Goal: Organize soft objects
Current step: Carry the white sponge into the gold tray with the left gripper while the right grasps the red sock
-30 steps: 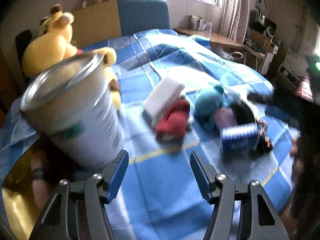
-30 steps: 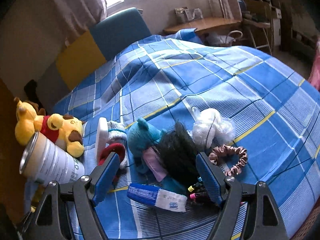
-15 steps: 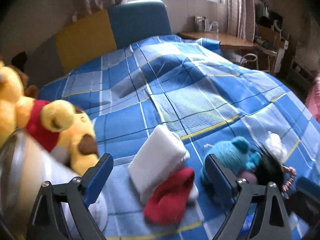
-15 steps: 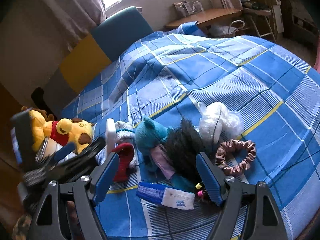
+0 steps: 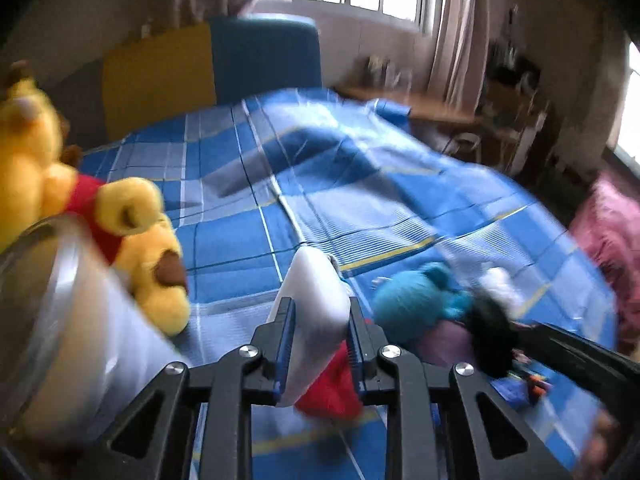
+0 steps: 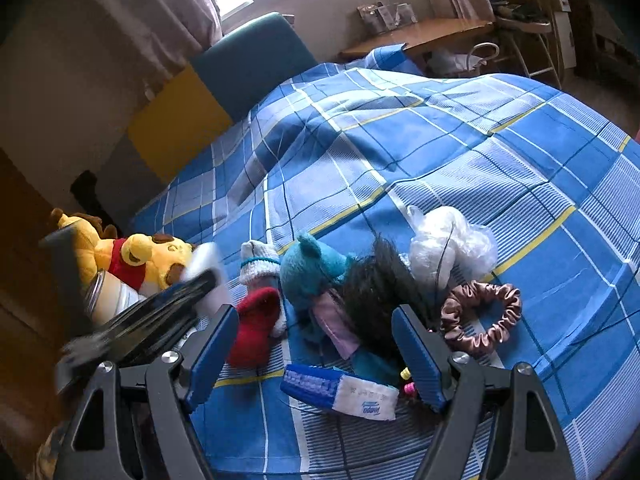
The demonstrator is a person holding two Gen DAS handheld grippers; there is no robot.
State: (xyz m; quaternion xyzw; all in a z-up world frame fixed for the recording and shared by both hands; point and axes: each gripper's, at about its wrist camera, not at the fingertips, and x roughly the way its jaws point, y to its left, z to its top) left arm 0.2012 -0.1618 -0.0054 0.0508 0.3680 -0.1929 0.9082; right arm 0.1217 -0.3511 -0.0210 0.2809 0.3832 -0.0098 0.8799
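My left gripper [image 5: 320, 344] is shut on a white soft pad [image 5: 314, 304], squeezed between its blue pads; it shows blurred in the right wrist view [image 6: 208, 276]. A red sock [image 5: 334, 392] lies just under it, also in the right wrist view [image 6: 254, 328]. A yellow bear plush [image 5: 136, 240] lies to the left. A teal plush [image 6: 312, 272], black furry item [image 6: 372, 296], white plastic-wrapped bundle [image 6: 448, 244] and brown scrunchie [image 6: 484, 316] lie on the blue checked bed [image 6: 440, 140]. My right gripper [image 6: 316, 356] is open and empty above them.
A metal-rimmed tin can [image 5: 60, 320] stands at the left beside the bear. A blue-and-white tissue pack [image 6: 340, 392] lies near the bed's front edge. A blue and yellow headboard [image 5: 208, 68] is at the back; a pink cushion [image 5: 612, 240] is at the right.
My left gripper moved forward to the white pad and closed on it. My right gripper stayed open and nearly still.
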